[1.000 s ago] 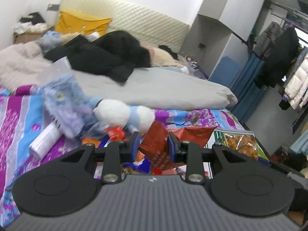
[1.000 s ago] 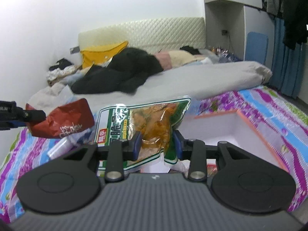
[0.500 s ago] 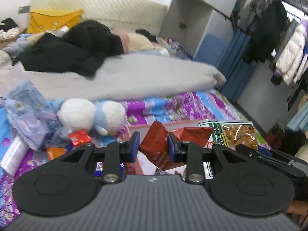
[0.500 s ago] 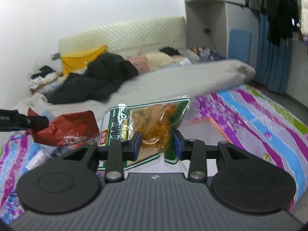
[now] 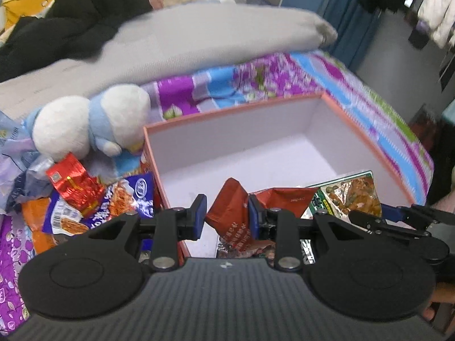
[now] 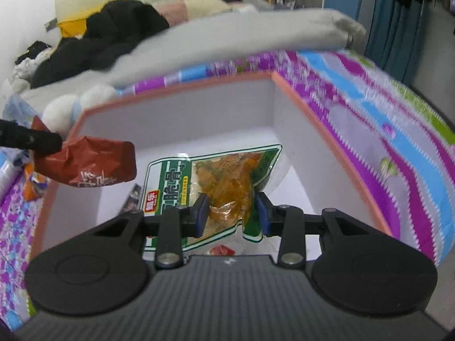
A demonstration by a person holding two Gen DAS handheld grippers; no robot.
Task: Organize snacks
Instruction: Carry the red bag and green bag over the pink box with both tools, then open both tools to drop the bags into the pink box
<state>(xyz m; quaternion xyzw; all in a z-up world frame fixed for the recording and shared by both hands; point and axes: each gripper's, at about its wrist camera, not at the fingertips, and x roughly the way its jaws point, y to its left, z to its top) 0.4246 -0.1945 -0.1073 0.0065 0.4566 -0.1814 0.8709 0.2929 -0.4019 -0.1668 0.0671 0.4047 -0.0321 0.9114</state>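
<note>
Lower centre of both wrist views: left gripper (image 5: 226, 217) clamped on red-brown packet (image 5: 233, 218), right gripper (image 6: 231, 213) clamped on green packet (image 6: 216, 182), both above box (image 6: 298, 99). Next, likely: lower, release.

- Plush toy (image 5: 88, 125) lain on floral sheet (image 5: 278, 76).
- Grey duvet (image 5: 176, 37) spread behind; black coat (image 5: 74, 22) heaped on it.
- Yellow pillow (image 5: 25, 2) seen at far left.

A crumpled red snack packet (image 5: 236, 216) and green-edged clear pouch (image 6: 221, 182) hang over the white-lined box (image 5: 256, 130).
</note>
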